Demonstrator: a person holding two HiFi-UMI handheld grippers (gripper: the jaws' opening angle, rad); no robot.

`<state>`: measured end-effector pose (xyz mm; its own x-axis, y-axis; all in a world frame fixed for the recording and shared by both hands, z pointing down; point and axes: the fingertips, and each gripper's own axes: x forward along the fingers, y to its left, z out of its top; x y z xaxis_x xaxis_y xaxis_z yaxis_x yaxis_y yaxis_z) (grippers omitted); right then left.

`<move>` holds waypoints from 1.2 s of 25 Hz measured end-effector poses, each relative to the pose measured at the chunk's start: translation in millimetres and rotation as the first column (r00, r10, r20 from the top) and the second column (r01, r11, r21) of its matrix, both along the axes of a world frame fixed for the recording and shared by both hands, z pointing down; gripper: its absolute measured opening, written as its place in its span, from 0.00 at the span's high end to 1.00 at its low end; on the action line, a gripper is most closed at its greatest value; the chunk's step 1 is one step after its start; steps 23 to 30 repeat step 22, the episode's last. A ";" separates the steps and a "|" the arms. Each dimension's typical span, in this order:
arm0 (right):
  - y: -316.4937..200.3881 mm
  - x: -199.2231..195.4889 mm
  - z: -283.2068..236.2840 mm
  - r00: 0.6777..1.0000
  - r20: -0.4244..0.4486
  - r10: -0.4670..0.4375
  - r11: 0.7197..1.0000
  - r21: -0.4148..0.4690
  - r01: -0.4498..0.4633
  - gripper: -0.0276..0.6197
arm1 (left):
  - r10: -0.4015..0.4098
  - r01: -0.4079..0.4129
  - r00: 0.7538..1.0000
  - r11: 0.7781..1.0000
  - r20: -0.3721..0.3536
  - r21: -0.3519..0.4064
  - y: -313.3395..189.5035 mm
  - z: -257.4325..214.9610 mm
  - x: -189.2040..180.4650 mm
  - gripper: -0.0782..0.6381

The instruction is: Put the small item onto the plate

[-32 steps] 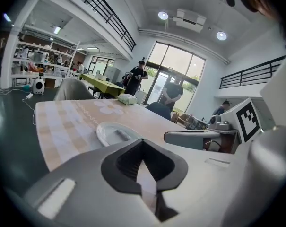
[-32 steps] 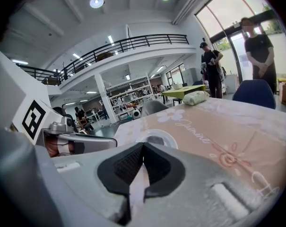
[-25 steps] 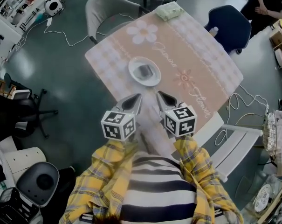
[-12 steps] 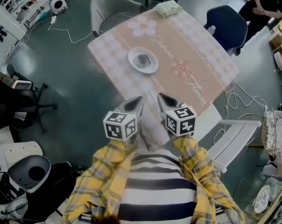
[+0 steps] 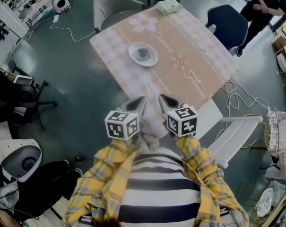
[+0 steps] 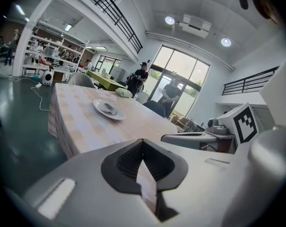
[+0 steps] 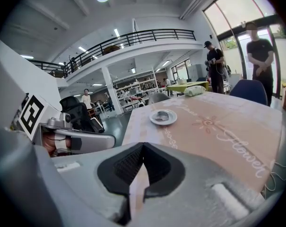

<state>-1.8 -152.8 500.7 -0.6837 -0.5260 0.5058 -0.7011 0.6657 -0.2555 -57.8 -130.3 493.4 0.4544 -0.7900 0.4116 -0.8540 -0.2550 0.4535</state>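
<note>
A white plate (image 5: 143, 54) rests on the pink-clothed table (image 5: 190, 41), with a small dark grey item (image 5: 143, 53) lying in it. The plate (image 6: 109, 109) and the item (image 6: 109, 110) show far off in the left gripper view, and the plate (image 7: 163, 117) with the item (image 7: 164, 116) shows in the right gripper view too. My left gripper (image 5: 137, 101) and right gripper (image 5: 164, 99) hang side by side close to my chest, off the table's near corner. Both are shut with nothing between their jaws.
A folded pale green cloth (image 5: 168, 6) lies at the table's far end. A grey chair (image 5: 115, 6) and a dark blue chair (image 5: 227, 23) stand round it, a white chair (image 5: 230, 136) to my right. Cables trail on the floor. A person (image 5: 263, 4) stands beyond.
The table and plate have slid further away in the head view as I step back. Both grippers stay shut in the same place before my chest.
</note>
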 end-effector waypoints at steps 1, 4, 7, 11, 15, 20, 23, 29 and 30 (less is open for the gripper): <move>2.7 0.8 -0.3 1.000 0.001 -0.004 1.000 0.000 0.004 0.96 | -0.002 0.002 1.000 1.000 -0.001 0.000 2.4 0.0 1.5 0.89; 11.3 2.8 1.0 1.000 0.000 -0.016 1.000 -0.002 0.016 0.96 | -0.007 0.007 1.000 1.000 -0.002 0.000 9.3 0.9 5.5 0.89; 17.8 3.0 3.3 1.000 -0.005 -0.025 1.000 -0.006 0.025 0.96 | -0.015 0.015 1.000 1.000 -0.005 0.003 13.9 0.0 6.2 0.89; 21.9 3.9 2.7 1.000 -0.005 -0.028 1.000 -0.002 0.028 0.96 | -0.022 0.022 1.000 1.000 -0.005 0.018 16.4 -4.3 6.9 0.89; 23.8 3.8 -1.3 0.999 0.001 -0.032 0.999 0.019 0.032 0.96 | -0.026 0.026 1.000 0.999 -0.008 0.024 17.2 -4.6 8.1 0.89; 23.6 2.3 -4.2 0.999 0.006 -0.040 0.999 0.034 0.040 0.96 | -0.030 0.030 1.000 0.999 -0.002 0.033 19.0 -5.3 9.4 0.89; 23.7 1.8 -4.9 0.999 0.007 -0.044 0.998 0.037 0.044 0.96 | -0.033 0.033 0.999 0.999 -0.003 0.034 19.7 -4.8 9.9 0.89; 23.7 1.8 -4.9 0.999 0.007 -0.044 0.998 0.037 0.044 0.96 | -0.033 0.033 0.999 0.999 -0.003 0.034 19.7 -4.8 9.9 0.89; 23.7 1.8 -4.9 0.999 0.007 -0.044 0.998 0.037 0.044 0.96 | -0.033 0.033 0.999 0.999 -0.003 0.034 19.7 -4.8 9.9 0.89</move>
